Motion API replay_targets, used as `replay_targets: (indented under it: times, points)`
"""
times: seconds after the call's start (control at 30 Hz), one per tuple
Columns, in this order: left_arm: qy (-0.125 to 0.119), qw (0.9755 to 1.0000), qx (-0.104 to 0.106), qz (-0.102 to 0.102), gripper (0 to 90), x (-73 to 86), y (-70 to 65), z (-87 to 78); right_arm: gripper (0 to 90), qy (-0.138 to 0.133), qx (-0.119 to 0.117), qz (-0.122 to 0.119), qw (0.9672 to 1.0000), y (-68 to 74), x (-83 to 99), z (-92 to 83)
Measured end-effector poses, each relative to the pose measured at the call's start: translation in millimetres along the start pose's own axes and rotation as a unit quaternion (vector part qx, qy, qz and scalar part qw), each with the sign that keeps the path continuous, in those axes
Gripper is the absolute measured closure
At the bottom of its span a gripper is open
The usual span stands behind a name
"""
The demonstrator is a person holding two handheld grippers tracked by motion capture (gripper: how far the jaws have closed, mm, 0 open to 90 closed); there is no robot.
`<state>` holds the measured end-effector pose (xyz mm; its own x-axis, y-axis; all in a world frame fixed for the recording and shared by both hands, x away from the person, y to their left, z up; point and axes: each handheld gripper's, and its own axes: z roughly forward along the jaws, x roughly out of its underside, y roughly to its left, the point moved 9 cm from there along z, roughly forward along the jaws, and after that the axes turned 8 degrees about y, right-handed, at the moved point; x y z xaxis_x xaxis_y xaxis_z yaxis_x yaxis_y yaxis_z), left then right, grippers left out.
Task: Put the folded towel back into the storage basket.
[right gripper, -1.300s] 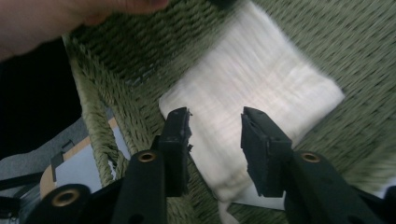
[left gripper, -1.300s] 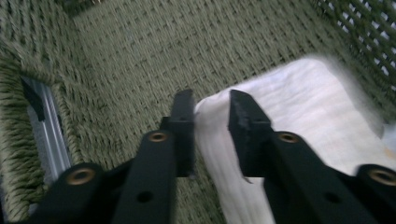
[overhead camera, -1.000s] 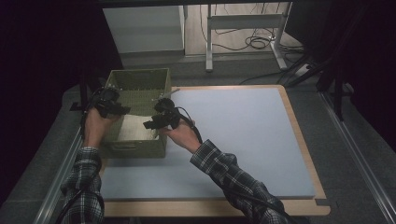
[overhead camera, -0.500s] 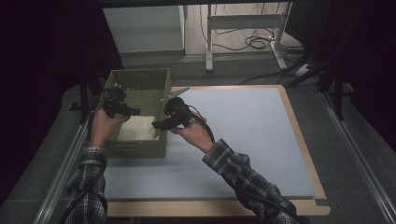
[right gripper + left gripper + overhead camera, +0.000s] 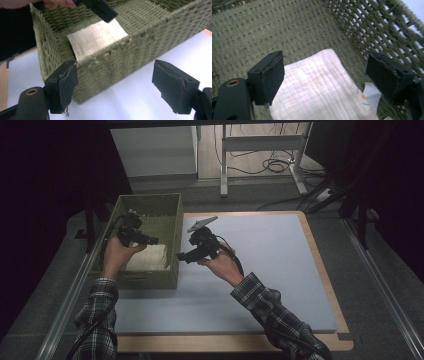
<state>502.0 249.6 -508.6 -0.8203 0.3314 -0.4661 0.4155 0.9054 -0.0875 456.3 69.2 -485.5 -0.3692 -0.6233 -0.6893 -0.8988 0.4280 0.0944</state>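
A folded white cloth (image 5: 147, 257) lies flat on the floor of the green woven basket (image 5: 172, 227), at its near end, the basket standing at the left edge of the pale blue mat (image 5: 280, 265) on the wooden table (image 5: 327, 275). Desk legs and loose cables (image 5: 270, 165) sit on the floor well beyond. The left gripper (image 5: 150, 240) hangs inside the basket just above the cloth, jaws wide and holding nothing; the basket's right wall stands between it and the right gripper (image 5: 181, 256), which hovers outside over the mat, also wide and empty. Both sets of jaws have just been opening, nothing between them. A second ago both grippers were lower and closer to the basket's near end, and the right gripper was at the wall; it has since drawn back to the right.
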Motion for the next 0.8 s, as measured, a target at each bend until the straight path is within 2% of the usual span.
replay_targets:
  times: [0.27,0.4,0.57,0.8]
  points:
    - [0.005,0.9997,0.022,0.001,8.5,-3.3,-13.3,-4.2,17.3,0.022,0.015,-0.008,0.9996,-10.0,27.5,-3.9]
    - [0.009,0.9995,0.025,0.013,6.9,-5.2,-22.6,-6.2,14.0,0.029,0.022,-0.005,0.9993,-14.9,39.1,-7.7]
    - [0.002,0.9992,0.03,0.025,6.2,-10.3,-36.3,-9.4,12.3,0.027,0.026,-0.004,0.9993,-18.1,48.5,-14.4]
    - [0.005,0.9983,0.035,0.046,6.1,-15.3,-55.6,-12.3,11.0,0.032,0.04,-0.009,0.9986,-23.0,67.6,-25.3]
